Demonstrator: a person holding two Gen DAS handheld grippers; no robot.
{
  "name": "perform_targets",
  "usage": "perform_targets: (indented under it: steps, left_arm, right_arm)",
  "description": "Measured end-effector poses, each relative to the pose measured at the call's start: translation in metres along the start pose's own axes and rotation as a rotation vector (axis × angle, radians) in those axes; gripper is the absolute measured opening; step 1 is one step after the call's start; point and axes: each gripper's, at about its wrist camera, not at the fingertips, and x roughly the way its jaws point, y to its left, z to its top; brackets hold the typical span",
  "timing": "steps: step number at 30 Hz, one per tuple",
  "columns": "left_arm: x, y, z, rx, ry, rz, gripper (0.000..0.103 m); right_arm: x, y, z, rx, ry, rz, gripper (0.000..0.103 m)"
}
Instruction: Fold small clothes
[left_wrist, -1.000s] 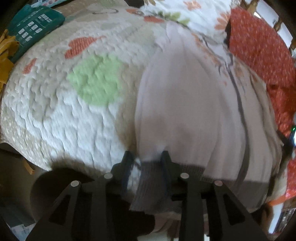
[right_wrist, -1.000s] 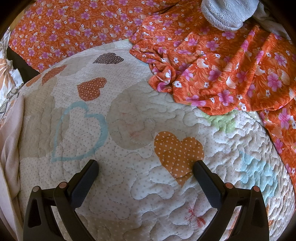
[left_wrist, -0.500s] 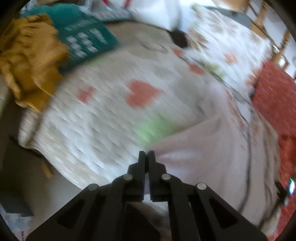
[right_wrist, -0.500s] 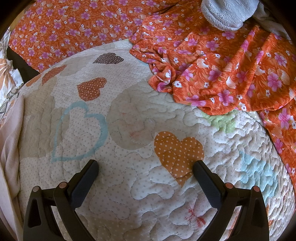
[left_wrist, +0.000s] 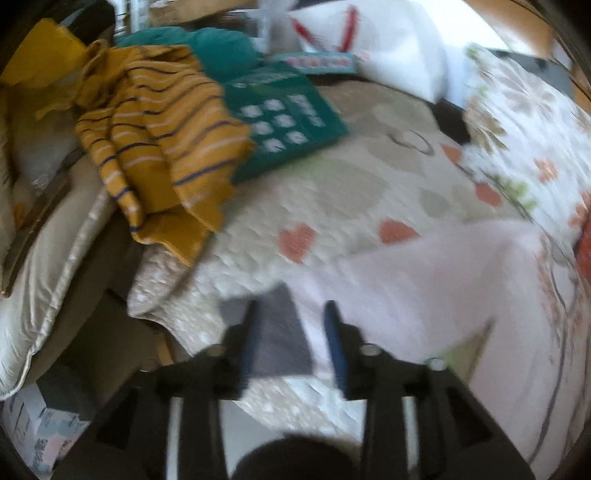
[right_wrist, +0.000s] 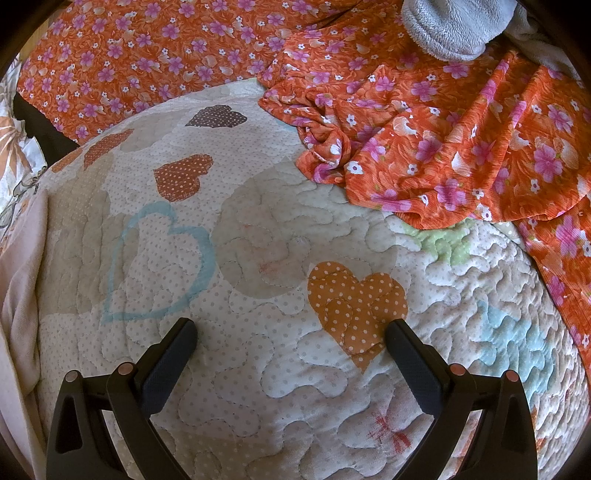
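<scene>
A pale pink garment (left_wrist: 436, 291) with a grey ribbed cuff (left_wrist: 280, 332) lies on the quilted heart-print bedspread (left_wrist: 332, 199). My left gripper (left_wrist: 291, 317) is open, its fingers on either side of the grey cuff, which lies loose between them. The view is blurred. In the right wrist view my right gripper (right_wrist: 291, 332) is open wide and empty, low over the quilt (right_wrist: 258, 258). The pink garment's edge (right_wrist: 22, 280) shows at the far left of that view.
A mustard striped garment (left_wrist: 159, 155) and a teal pack (left_wrist: 288, 125) lie at the bed's far left. A floral pillow (left_wrist: 532, 147) is at the right. An orange floral cloth (right_wrist: 443, 140) and a grey fleece (right_wrist: 450, 26) lie beyond my right gripper.
My left gripper shut on the grey cuff, swung left and up with it, then opened and let it go. My right gripper has not moved.
</scene>
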Motion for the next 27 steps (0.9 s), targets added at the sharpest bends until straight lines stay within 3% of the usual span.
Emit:
perform_targets:
  steps: [4, 8, 13, 18, 23, 27]
  left_arm:
    - [0.001, -0.036, -0.025, 0.071, 0.063, -0.110, 0.052]
    - [-0.003, -0.078, -0.051, 0.150, 0.137, -0.230, 0.054]
    - [-0.022, -0.116, -0.084, 0.243, 0.160, -0.308, 0.061]
    - [-0.038, -0.131, -0.099, 0.269, 0.183, -0.339, 0.062]
    - [-0.050, -0.142, -0.101, 0.274, 0.183, -0.323, 0.063]
    - [-0.054, -0.145, -0.100, 0.284, 0.189, -0.326, 0.063]
  right_arm:
    - [0.000, 0.000, 0.000, 0.000, 0.000, 0.000, 0.103]
    - [0.000, 0.000, 0.000, 0.000, 0.000, 0.000, 0.103]
    - [0.001, -0.001, -0.001, 0.000, 0.000, -0.001, 0.103]
    - [0.001, -0.004, -0.004, 0.012, 0.006, 0.007, 0.103]
    - [0.006, -0.011, 0.005, 0.026, 0.156, 0.018, 0.103]
    - [0.006, -0.005, 0.005, -0.003, 0.147, -0.011, 0.103]
